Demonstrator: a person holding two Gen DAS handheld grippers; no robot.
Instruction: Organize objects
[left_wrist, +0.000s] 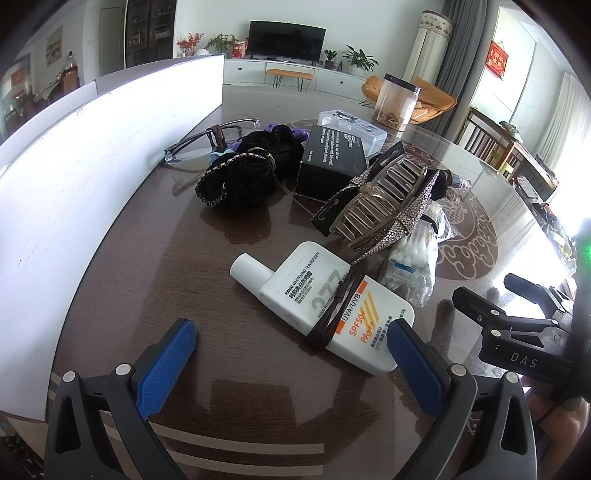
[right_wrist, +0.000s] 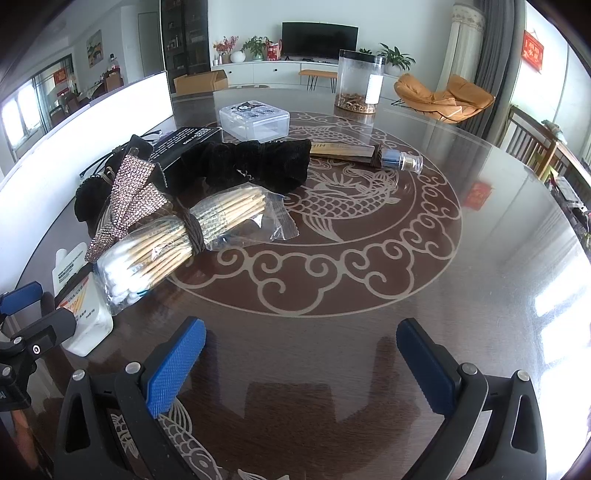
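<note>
The white sunscreen bottle (left_wrist: 321, 302) lies flat on the dark round table (left_wrist: 229, 369), near centre in the left wrist view, cap pointing far-left, with a brown hair tie (left_wrist: 338, 306) wrapped around its body and orange SPF50+ print on its near end. Its near-right corner sits just beside the right fingertip of the left gripper (left_wrist: 291, 354), whose jaws stand wide and hold nothing. Just beyond the bottle to the right lie a rhinestone hair claw clip (left_wrist: 384, 199) and a bag of cotton swabs (left_wrist: 410, 262), the clip resting partly over the bag. Farther left lie black scrunchies (left_wrist: 240, 177) and clear-framed glasses (left_wrist: 207, 142) beside a white panel (left_wrist: 92, 177). A black box (left_wrist: 332, 162) and a clear plastic case (left_wrist: 351, 129) lie behind them. The right gripper (right_wrist: 301, 350) hovers over bare tabletop, jaws wide and empty. In its view, a perfume bottle (right_wrist: 369, 155) lies far centre and a clear jar (right_wrist: 358, 83) stands beyond.
</note>
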